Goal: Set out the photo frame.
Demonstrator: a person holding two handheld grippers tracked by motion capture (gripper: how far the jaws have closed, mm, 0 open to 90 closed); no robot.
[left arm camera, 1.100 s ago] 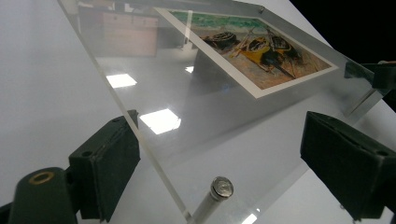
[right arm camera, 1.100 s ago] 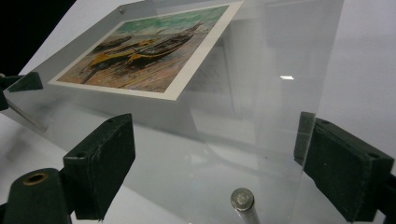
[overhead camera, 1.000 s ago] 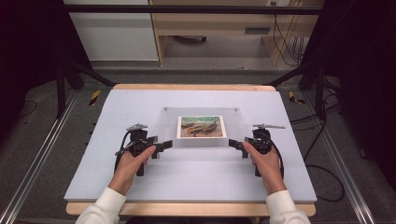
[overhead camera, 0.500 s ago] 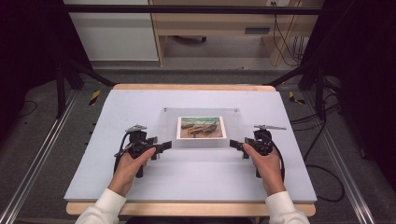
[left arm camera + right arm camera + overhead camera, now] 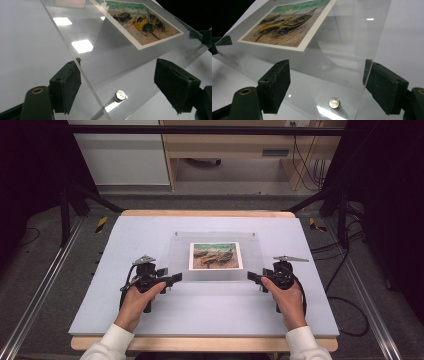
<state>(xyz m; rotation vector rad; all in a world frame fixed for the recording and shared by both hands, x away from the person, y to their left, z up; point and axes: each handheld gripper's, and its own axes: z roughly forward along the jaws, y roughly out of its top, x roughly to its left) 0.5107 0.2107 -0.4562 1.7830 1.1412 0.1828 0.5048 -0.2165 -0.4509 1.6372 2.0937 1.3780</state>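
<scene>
A clear acrylic plate (image 5: 215, 276) lies on the pale mat (image 5: 140, 235), with a boat picture (image 5: 216, 255) under its middle. My left gripper (image 5: 169, 275) stands open at the plate's near left corner. In the left gripper view the plate edge (image 5: 82, 75) runs between the wide-apart jaws of the gripper (image 5: 117, 72), beside a small silver stud (image 5: 120, 95). My right gripper (image 5: 254, 279) is open at the near right corner. In the right gripper view the plate (image 5: 342, 45), a stud (image 5: 334, 102) and the picture (image 5: 287, 22) lie ahead of the gripper (image 5: 328, 70).
The mat covers a wooden table whose front edge (image 5: 200, 343) is near the person's sleeves. Metal rails (image 5: 35, 300) run along both sides of the table. Cables (image 5: 345, 300) trail on the floor at the right. A wooden shelf unit (image 5: 235, 150) stands behind.
Both hands and grippers keep their places at the plate's near corners. No clear movement of the plate or the picture.
</scene>
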